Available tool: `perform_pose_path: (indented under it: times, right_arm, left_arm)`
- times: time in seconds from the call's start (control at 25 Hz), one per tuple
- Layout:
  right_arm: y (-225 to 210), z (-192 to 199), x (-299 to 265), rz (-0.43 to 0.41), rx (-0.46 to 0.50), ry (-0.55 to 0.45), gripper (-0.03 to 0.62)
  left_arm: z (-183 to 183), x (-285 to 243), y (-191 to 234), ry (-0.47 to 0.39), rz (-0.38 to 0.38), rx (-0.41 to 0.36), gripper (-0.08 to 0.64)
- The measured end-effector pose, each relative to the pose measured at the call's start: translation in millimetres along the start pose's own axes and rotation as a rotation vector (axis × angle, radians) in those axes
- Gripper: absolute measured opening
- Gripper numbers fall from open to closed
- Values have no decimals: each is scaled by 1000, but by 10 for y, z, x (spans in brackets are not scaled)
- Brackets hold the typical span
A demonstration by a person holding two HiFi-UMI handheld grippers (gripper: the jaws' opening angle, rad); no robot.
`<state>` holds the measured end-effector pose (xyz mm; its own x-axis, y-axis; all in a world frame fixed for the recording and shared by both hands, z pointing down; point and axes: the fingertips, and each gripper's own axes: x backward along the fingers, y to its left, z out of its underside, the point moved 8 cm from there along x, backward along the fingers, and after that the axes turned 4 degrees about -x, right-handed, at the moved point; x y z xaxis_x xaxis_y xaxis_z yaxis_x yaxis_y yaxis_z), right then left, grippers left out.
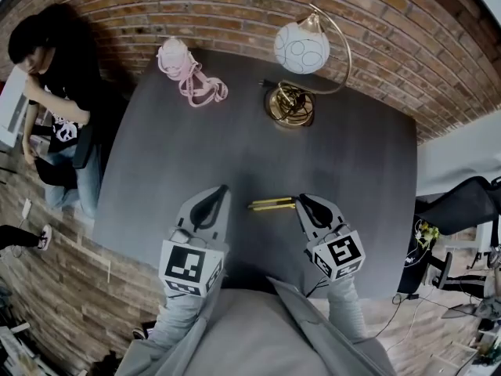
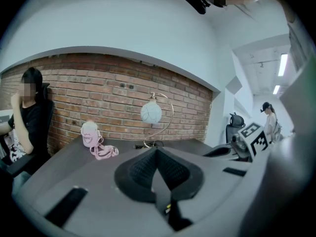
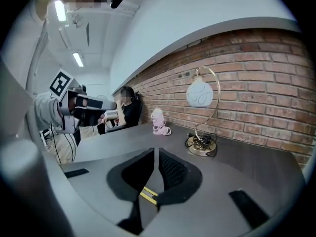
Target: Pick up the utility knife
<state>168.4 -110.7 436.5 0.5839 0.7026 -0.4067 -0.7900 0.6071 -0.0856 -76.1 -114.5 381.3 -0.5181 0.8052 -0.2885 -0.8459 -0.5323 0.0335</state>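
Note:
The utility knife point(image 1: 272, 204), yellow and black, lies flat on the dark grey table point(image 1: 352, 178) near its front edge. My right gripper point(image 1: 300, 200) is at the knife's right end, its jaws shut with nothing between them. In the right gripper view the knife point(image 3: 148, 195) shows as a yellow strip below the closed jaws of that gripper point(image 3: 156, 152). My left gripper point(image 1: 222, 189) hangs to the left of the knife, apart from it. In the left gripper view its tips point(image 2: 157, 151) meet and hold nothing.
A lamp with a white globe point(image 1: 301, 47) and a brass base point(image 1: 290, 106) stands at the back of the table. A pink bottle with a strap point(image 1: 174, 56) sits at the back left. A person in black point(image 1: 59, 77) sits beside the table's left edge.

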Motion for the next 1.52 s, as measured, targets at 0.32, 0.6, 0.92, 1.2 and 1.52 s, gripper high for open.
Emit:
perform_pose_path:
  times: [0.32, 0.6, 0.92, 1.2, 1.52]
  right_arm:
    - [-26, 307, -301, -111, 76, 145, 35]
    - [-12, 588, -535, -260, 209, 308, 167]
    - [-84, 895, -794, -360, 379, 467, 196]
    - [-72, 1042, -972, -434, 470, 560, 199]
    - [-59, 1077, -1076, -514, 509, 645, 198]
  left_arm:
    - [91, -24, 34, 17, -18, 22, 18]
    - [173, -36, 69, 40, -37, 41, 18]
    - [243, -51, 131, 56, -62, 52, 18]
    - [271, -90, 171, 71, -66, 54, 18]
    - [220, -135, 166, 69, -54, 45, 18]
